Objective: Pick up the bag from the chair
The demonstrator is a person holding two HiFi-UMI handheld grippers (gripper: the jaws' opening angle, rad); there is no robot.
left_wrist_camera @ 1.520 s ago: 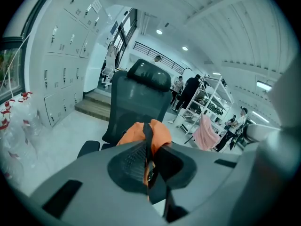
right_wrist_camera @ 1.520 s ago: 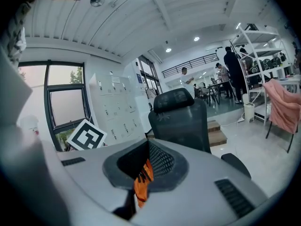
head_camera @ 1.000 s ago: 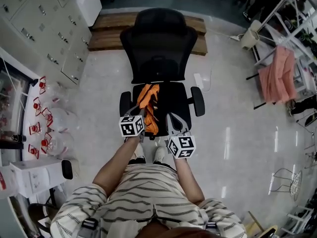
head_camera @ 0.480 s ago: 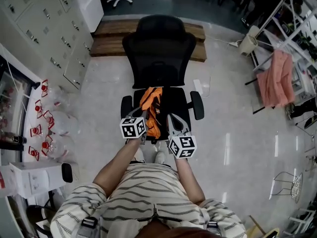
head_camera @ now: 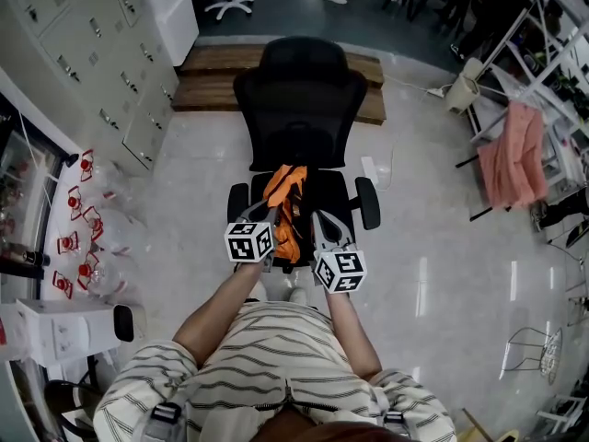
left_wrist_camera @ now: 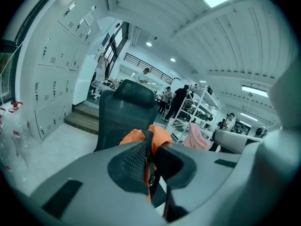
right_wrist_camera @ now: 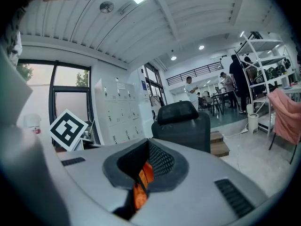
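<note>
An orange bag (head_camera: 283, 201) with black straps lies bunched on the seat of a black office chair (head_camera: 299, 99), between my two grippers. My left gripper (head_camera: 262, 215) is at the bag's left side. In the left gripper view its jaws are shut on the bag (left_wrist_camera: 162, 134), pinching a black strap and orange cloth, with the chair (left_wrist_camera: 122, 112) behind. My right gripper (head_camera: 322, 224) is at the bag's right side. In the right gripper view orange fabric (right_wrist_camera: 141, 182) sits pinched between its closed jaws, and the chair (right_wrist_camera: 183, 121) stands beyond.
Grey lockers (head_camera: 83, 44) line the left wall, with a wooden step (head_camera: 212, 72) behind the chair. Clear bottles with red caps (head_camera: 83, 219) and a white box (head_camera: 64, 325) sit at the left. A pink cloth (head_camera: 515, 150) hangs on a rack at the right.
Both grippers keep their hold. The bag has bunched and risen slightly toward the chair back, and the head view has shifted a little.
</note>
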